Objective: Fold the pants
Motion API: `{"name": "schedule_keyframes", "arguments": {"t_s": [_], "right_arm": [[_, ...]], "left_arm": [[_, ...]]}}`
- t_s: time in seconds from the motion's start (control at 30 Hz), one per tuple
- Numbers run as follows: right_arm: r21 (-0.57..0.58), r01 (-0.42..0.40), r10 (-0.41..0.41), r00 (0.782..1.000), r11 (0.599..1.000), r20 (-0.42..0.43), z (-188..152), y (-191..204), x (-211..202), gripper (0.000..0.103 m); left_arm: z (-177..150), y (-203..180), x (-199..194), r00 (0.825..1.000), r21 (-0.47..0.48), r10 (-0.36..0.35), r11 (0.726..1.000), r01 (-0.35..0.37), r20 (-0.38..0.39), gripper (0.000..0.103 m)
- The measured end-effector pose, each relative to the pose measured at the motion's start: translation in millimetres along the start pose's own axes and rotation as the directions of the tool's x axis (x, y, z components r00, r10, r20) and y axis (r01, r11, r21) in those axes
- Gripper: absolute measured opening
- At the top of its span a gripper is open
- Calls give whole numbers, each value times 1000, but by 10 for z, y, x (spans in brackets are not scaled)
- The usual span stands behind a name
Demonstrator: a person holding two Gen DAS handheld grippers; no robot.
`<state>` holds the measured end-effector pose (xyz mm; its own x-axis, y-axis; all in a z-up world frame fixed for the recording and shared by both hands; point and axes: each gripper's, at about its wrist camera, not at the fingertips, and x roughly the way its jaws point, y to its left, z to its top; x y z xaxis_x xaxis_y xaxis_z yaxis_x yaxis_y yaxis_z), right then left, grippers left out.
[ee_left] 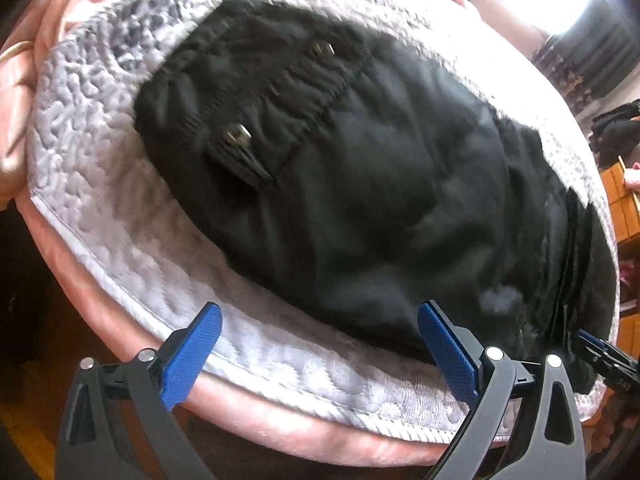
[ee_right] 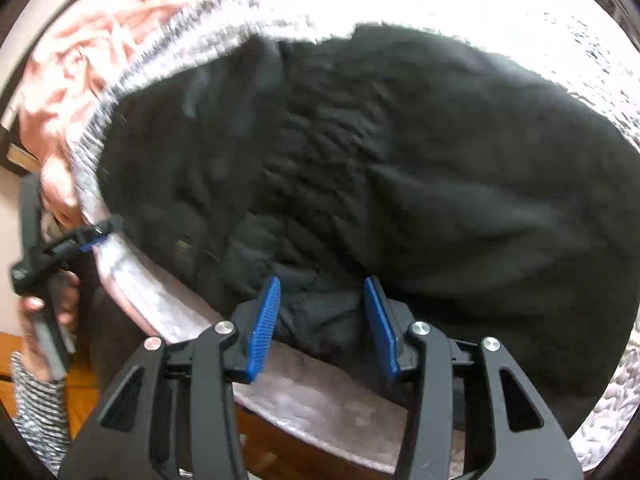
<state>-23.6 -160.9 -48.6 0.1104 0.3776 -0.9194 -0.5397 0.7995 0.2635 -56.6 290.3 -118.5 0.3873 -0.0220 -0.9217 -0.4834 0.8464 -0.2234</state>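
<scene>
Black pants [ee_left: 360, 184] lie folded in a thick bundle on a white quilted cover [ee_left: 88, 160]. Their gathered waistband with two metal buttons faces the upper left. My left gripper [ee_left: 320, 336] is open and empty, its blue pads wide apart at the bundle's near edge. In the right wrist view the pants [ee_right: 400, 180] fill the frame. My right gripper [ee_right: 320, 304] is open, with a fold of the black cloth lying between its blue pads, which stand apart from it. The right gripper also shows at the left wrist view's right edge [ee_left: 600, 356].
A pink blanket [ee_left: 72, 8] lies under the quilt and bunches at the far left. The bed's edge runs just in front of both grippers, with wooden floor [ee_right: 84, 392] below. The left gripper and hand show at the left of the right wrist view [ee_right: 60, 256].
</scene>
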Motion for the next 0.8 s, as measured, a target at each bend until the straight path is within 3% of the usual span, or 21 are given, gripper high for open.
{"name": "schedule_keyframes", "arguments": {"t_s": [0.1, 0.17, 0.27, 0.37, 0.53, 0.8], "right_arm": [[-17, -9, 10, 999, 1000, 34, 58, 96, -104, 45], [-35, -3, 4, 999, 999, 35, 76, 151, -99, 45], [-18, -9, 9, 1000, 1000, 20, 99, 159, 36, 45], [-2, 2, -2, 1000, 1000, -3, 56, 87, 152, 45], [-23, 7, -7, 1000, 1000, -6, 62, 96, 197, 49], [-46, 21, -21, 1000, 999, -11, 77, 138, 279, 54]], "left_arm": [[114, 287, -150, 999, -46, -7, 999, 9, 39, 99], [222, 628, -176, 998, -152, -39, 987, 47, 52, 97], [317, 1056, -171, 992, -304, -97, 945, 119, 84, 85], [453, 1371, -23, 985, -408, -157, 897, 172, 71, 83], [448, 1664, -18, 968, -447, -213, 859, 251, 136, 82], [750, 1990, 61, 937, -510, -264, 788, 346, 228, 72]]}}
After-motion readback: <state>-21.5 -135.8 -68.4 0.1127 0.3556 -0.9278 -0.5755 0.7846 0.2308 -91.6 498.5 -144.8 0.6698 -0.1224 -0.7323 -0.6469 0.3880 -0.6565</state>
